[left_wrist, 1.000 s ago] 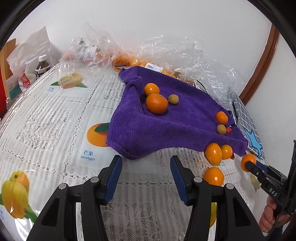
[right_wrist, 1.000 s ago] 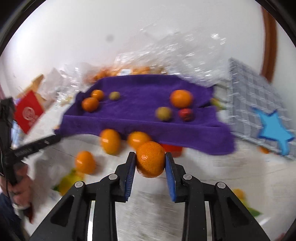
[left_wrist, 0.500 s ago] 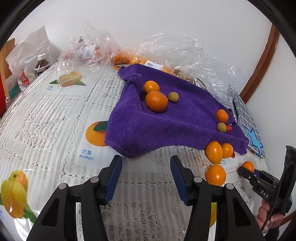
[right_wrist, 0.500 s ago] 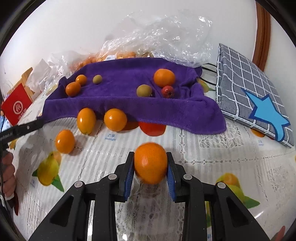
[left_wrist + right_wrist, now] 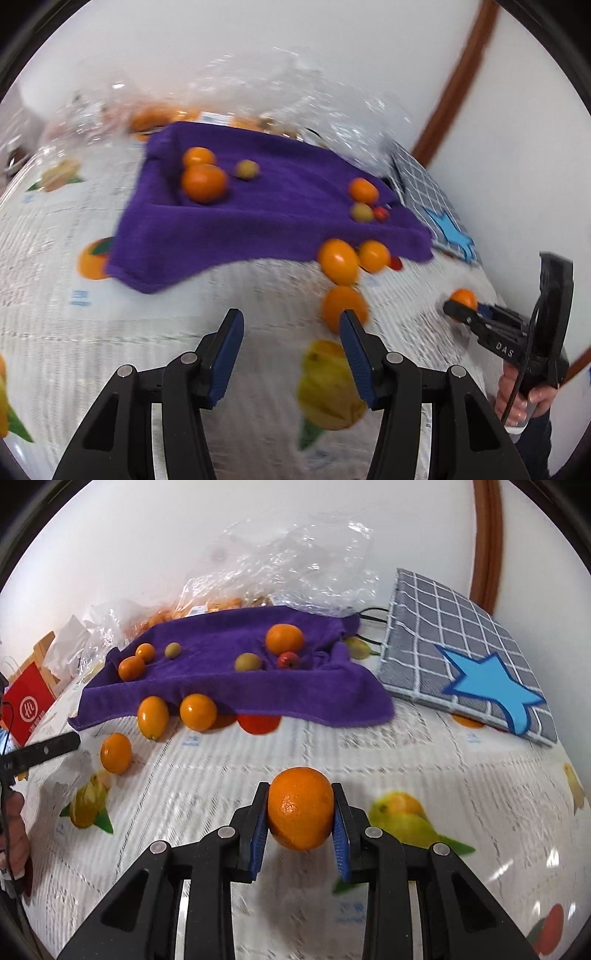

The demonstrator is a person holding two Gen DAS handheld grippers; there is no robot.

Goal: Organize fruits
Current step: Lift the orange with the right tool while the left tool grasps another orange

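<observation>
Orange mandarin (image 5: 300, 814) clamped between the blue pads of the right gripper (image 5: 300, 818), held above the printed lace tablecloth (image 5: 406, 760) of the table, nearer its front edge than the cloth. Left gripper (image 5: 291, 350) with jaws apart and nothing between them, hanging over bare tablecloth toward the front edge; one loose orange fruit (image 5: 341, 304) just past its right finger, not touched.

Purple cloth (image 5: 221, 686) spread toward the back edge of the table, rumpled. On it, at the left end: two small orange fruits (image 5: 131, 667) side by side and a small green fruit (image 5: 172, 650) just beside them. On it, at the right end: a larger orange fruit (image 5: 284, 638), a green fruit (image 5: 248, 662) and a small red fruit (image 5: 288, 660), close together. Off the cloth, against its front hem: two glossy orange fruits (image 5: 197, 712) next to each other, a third a little nearer the front-left.

Grey checked cushion (image 5: 461, 642) with a blue star at the back-right corner, apart from the cloth. Crumpled clear plastic bags (image 5: 295, 561) along the back edge behind the cloth, more orange fruit inside. Red paper bag (image 5: 27, 705) at the left edge. Left-wrist view smeared with blur; small details there unreadable.
</observation>
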